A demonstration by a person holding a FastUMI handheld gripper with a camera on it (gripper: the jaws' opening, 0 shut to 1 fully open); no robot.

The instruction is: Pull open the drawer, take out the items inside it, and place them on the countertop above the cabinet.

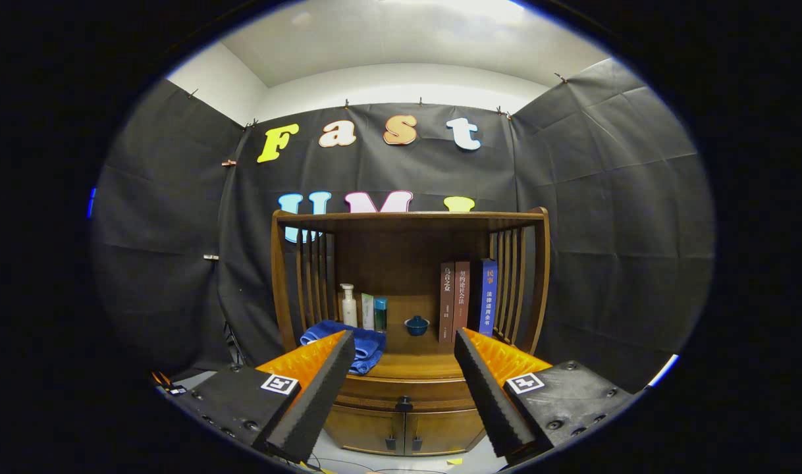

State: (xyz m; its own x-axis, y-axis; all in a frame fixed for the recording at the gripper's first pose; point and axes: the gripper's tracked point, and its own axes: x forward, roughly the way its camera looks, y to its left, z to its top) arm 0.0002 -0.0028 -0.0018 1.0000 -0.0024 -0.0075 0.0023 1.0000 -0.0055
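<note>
Gripper [404, 378] spread wide, fingers gripping nothing, well back from wooden cabinet [411, 289]. Drawer [404, 394] closed, dark knob [404, 403] centred between the fingers, ahead of them. Contents not visible. Countertop [414, 361] just above drawer, beyond fingertips: blue towel [365, 345] by left finger, pump bottle [349, 305], green box [367, 311], teal box [380, 314], small blue bowl [417, 324], three books [467, 299] toward right finger. Two lower doors [404, 431] under drawer.
</note>
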